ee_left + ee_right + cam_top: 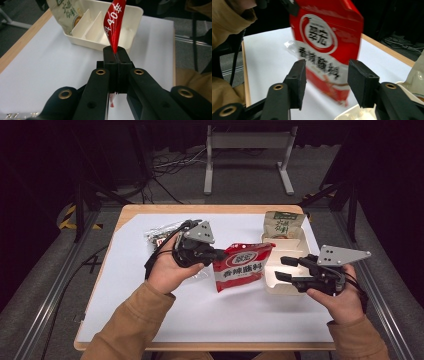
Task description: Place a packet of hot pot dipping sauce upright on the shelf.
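Right claw (324,82) gapes wide just short of the red seasoning packet (243,265) that the left claw (117,56) pinches aloft, probably bound for the cream tray (292,285).

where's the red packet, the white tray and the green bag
red packet (241,266), high view, middle of its printed front
white tray (130,13), left gripper view, far rim by its corner
green bag (283,224), high view, its front face
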The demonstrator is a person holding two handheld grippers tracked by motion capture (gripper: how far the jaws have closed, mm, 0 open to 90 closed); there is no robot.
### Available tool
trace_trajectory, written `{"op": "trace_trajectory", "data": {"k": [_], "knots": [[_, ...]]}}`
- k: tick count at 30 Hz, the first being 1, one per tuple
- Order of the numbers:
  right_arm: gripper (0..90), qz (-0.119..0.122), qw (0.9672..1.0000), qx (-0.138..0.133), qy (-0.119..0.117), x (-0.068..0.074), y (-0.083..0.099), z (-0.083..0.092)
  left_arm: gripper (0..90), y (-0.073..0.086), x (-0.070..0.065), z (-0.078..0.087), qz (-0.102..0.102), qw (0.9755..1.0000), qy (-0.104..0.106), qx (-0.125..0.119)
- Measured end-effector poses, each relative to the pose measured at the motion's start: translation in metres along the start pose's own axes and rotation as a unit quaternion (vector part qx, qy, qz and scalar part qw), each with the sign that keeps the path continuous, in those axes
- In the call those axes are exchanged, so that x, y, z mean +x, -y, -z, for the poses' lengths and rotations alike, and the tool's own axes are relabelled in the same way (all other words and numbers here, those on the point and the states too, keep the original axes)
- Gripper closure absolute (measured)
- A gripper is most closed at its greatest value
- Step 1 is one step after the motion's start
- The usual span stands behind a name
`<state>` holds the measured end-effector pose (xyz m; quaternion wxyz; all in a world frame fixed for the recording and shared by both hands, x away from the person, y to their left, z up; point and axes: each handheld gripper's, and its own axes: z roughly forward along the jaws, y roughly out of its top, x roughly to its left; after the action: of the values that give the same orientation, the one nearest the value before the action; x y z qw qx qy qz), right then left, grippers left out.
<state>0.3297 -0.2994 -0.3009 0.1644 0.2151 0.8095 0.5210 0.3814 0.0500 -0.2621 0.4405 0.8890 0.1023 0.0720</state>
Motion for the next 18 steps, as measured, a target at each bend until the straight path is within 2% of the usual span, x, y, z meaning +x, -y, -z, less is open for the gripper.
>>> {"op": "trace_trajectory", "data": {"k": [3, 6, 7, 9, 14, 16, 18], "knots": [[45.8, 0.001, 1.0000, -0.001, -0.004, 0.000, -0.002, -0.002, 88.9, -0.001, -0.008, 0.006, -0.013, 0.9998, 0.014, -0.005], [44.4, 0.001, 0.9997, 0.004, -0.023, 0.002, -0.003, -0.008, 88.8, -0.002, -0.013, 0.009, -0.024, 0.9993, 0.028, -0.008], [44.4, 0.004, 0.9993, 0.008, -0.036, 0.004, -0.005, -0.012, 88.9, -0.003, -0.015, 0.008, -0.032, 0.9990, 0.031, -0.007], [44.5, 0.007, 0.9990, 0.012, -0.042, 0.006, -0.006, -0.017, 88.8, -0.004, -0.017, 0.008, -0.037, 0.9986, 0.036, -0.006], [45.9, 0.010, 0.9980, 0.015, -0.061, 0.008, -0.010, -0.026, 88.8, -0.005, -0.018, 0.008, -0.042, 0.9976, 0.053, -0.014], [47.0, 0.009, 0.9965, 0.018, -0.081, 0.007, -0.011, -0.034, 88.8, -0.006, -0.018, 0.009, -0.043, 0.9970, 0.060, -0.021], [47.5, 0.010, 0.9960, 0.021, -0.086, 0.008, -0.012, -0.038, 88.8, -0.007, -0.020, 0.010, -0.046, 0.9965, 0.065, -0.025]]}}
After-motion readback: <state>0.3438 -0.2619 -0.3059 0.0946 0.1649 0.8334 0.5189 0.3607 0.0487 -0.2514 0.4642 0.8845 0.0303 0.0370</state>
